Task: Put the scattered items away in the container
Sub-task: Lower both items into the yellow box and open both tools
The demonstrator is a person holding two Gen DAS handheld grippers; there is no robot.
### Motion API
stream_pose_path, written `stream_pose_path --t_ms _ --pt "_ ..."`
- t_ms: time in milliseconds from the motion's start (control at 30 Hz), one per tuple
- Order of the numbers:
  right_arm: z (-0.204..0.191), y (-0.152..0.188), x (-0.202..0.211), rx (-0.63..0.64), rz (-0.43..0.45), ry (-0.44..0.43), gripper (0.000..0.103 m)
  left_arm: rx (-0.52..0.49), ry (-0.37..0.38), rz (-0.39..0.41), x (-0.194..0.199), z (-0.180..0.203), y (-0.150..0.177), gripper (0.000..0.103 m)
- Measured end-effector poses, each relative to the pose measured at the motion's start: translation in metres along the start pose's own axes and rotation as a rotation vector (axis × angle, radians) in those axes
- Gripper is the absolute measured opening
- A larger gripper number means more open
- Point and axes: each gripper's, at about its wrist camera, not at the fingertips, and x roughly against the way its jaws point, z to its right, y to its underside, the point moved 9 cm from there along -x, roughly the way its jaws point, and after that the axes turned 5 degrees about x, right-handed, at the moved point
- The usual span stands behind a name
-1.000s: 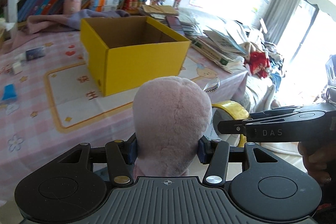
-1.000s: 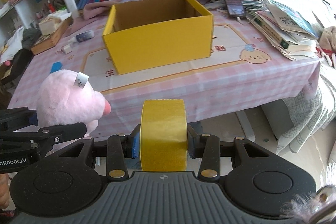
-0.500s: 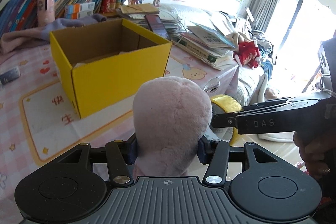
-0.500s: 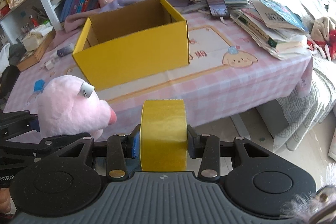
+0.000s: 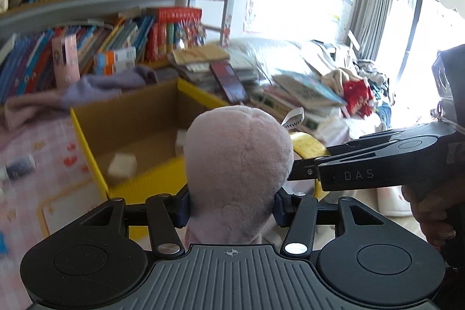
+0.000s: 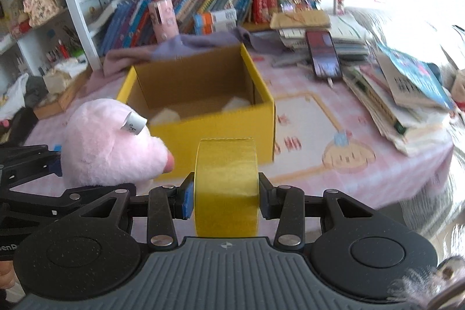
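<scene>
Left gripper [image 5: 232, 201] fingers clamp pink plush toy [image 5: 238, 164]; right gripper [image 6: 225, 193] grips yellow tape roll [image 6: 226, 188], both level before yellow box [image 6: 215, 130]. Right view alone shows plush snout.

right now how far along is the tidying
Done: two pale items lie in the yellow box. In hand: left gripper clamps the pink plush, right gripper the yellow tape roll. Left: a small bottle on the tablecloth.

We've moved both grippers in toward the yellow box [image 6: 200, 103]; it's now much nearer in both views. The box's inside now shows, with white items [image 5: 122, 164] on the floor. Background is motion-blurred.
</scene>
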Motion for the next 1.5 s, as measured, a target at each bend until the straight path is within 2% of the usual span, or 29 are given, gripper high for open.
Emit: stream_pose_path --t_ms 267,400,500,733,933,1067,1200,1267,1367,1433,1467,1500 --pt "0.016 -0.071 -0.019 0.071 0.123 -0.063 0.039 -0.021 -0.104 0.057 -0.020 -0.021 -0.051 0.051" --pt "0.021 -0.095 -0.043 0.101 0.127 -0.115 0.039 -0.001 -0.176 0.065 -0.033 -0.038 -0.066 0.052" --pt "0.021 -0.108 -0.065 0.116 0.117 -0.162 0.039 0.019 -0.231 0.026 -0.053 -0.053 -0.067 0.052" --pt "0.012 -0.125 -0.127 0.217 0.055 -0.229 0.039 -0.006 -0.320 -0.126 -0.101 -0.074 -0.048 0.052" --pt "-0.002 -0.131 -0.194 0.318 -0.070 -0.273 0.039 -0.036 -0.333 -0.264 -0.132 -0.078 -0.026 0.053" --pt "-0.012 -0.126 -0.224 0.364 -0.145 -0.287 0.039 0.033 -0.329 -0.286 -0.137 -0.084 -0.022 0.054" --pt "-0.020 -0.124 -0.236 0.387 -0.183 -0.315 0.039 0.109 -0.330 -0.294 -0.138 -0.092 -0.016 0.060" --pt "-0.023 -0.123 -0.241 0.391 -0.196 -0.322 0.039 0.111 -0.340 -0.286 -0.137 -0.092 -0.016 0.061" --pt "-0.026 -0.122 -0.245 0.388 -0.210 -0.328 0.040 0.118 -0.385 -0.267 -0.134 -0.094 -0.017 0.070" --pt "-0.028 -0.122 -0.245 0.392 -0.203 -0.337 0.043 0.102 -0.414 -0.253 -0.131 -0.094 -0.018 0.074" --pt "-0.030 -0.123 -0.243 0.394 -0.195 -0.342 0.049 0.097 -0.419 -0.244 -0.128 -0.093 -0.020 0.074" --pt "-0.031 -0.124 -0.242 0.394 -0.185 -0.347 0.051 0.095 -0.422 -0.235 -0.126 -0.092 -0.022 0.075"
